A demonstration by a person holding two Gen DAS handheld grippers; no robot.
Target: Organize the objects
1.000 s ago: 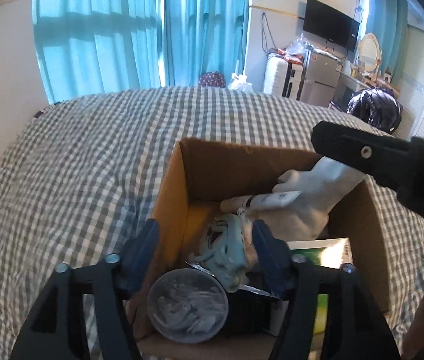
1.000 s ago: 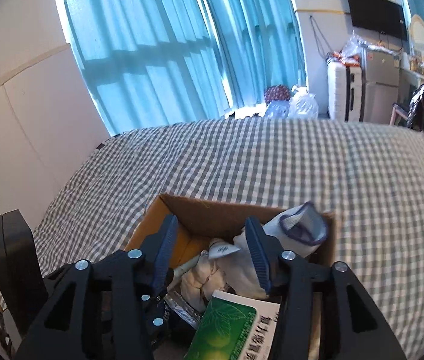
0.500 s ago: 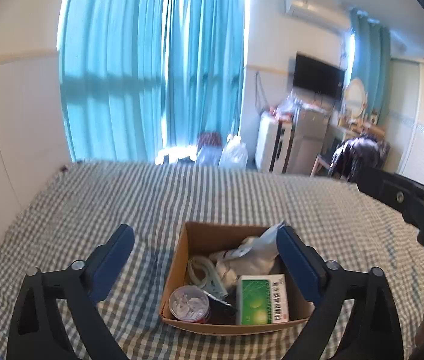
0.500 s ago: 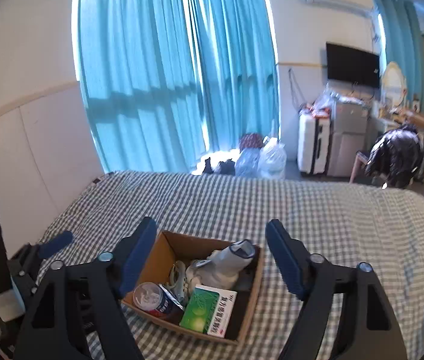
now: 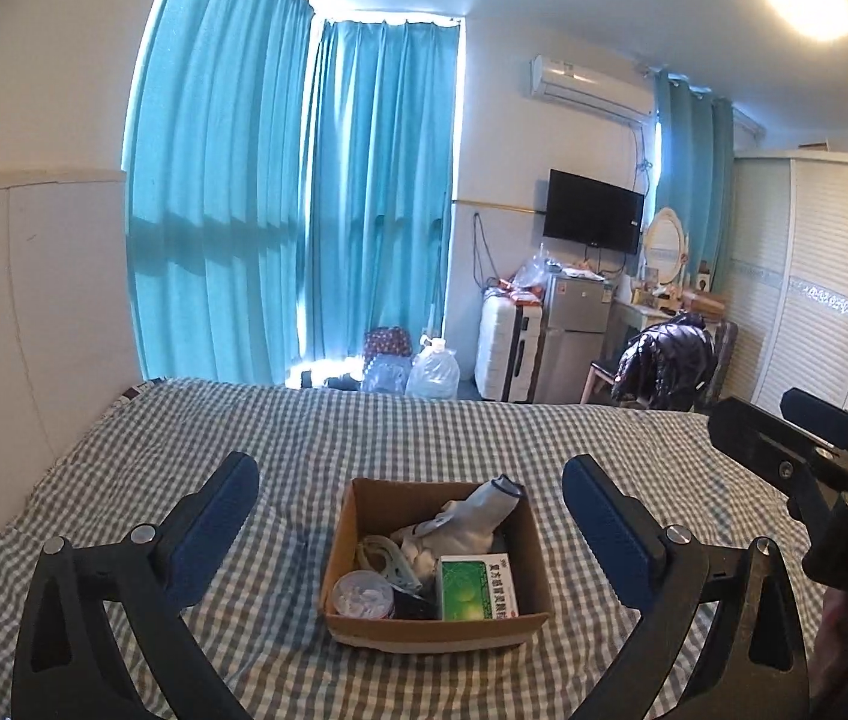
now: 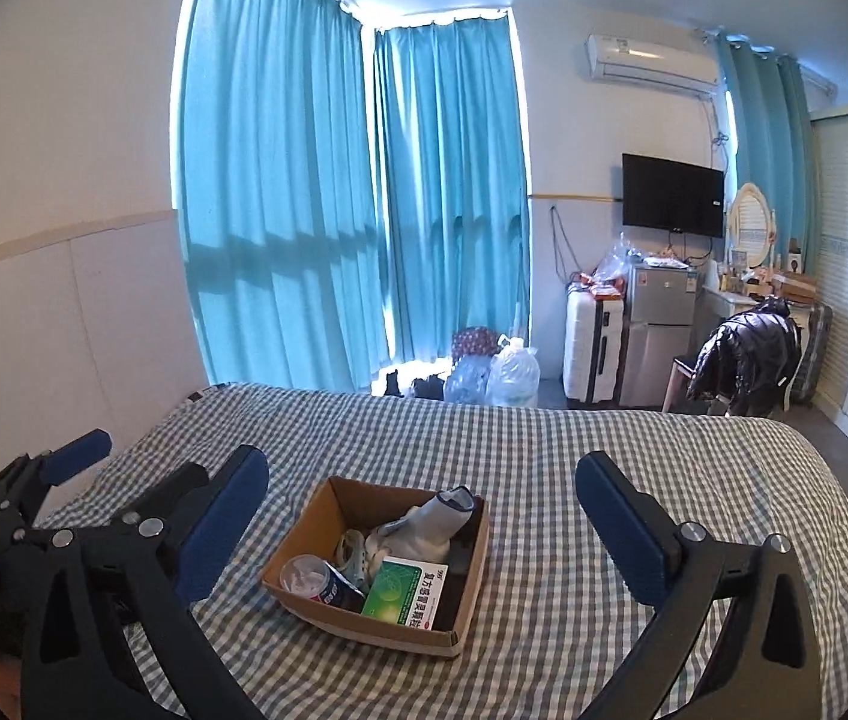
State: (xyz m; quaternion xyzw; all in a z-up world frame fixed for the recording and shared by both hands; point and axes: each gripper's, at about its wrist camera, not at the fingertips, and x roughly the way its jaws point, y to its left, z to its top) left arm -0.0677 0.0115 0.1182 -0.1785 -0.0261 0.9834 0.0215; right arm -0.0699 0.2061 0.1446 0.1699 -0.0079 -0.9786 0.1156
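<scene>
- A bedroom with teal curtains (image 5: 297,210), a wall television (image 6: 673,195), and a bed under a grey-and-white checked bedspread (image 5: 424,432).
- A cardboard box (image 5: 357,516) sits on the bedspread, in the middle of both views.
- Inside it: a round foil-topped container (image 5: 362,593) at the near left corner, a green medicine box (image 5: 476,589) at the near right, a pale green clip (image 5: 384,558) behind the container, and a white sock (image 5: 481,516) propped against the far right wall.
- Something dark lies between container and medicine box, too shadowed to name; the medicine box's print is too small to read.
- The left gripper (image 5: 410,510) is spread wide and empty, well back from the box.
- The right gripper (image 6: 422,498) is likewise splayed apart and holds nothing; in the left view only its edge shows at far right.
</scene>
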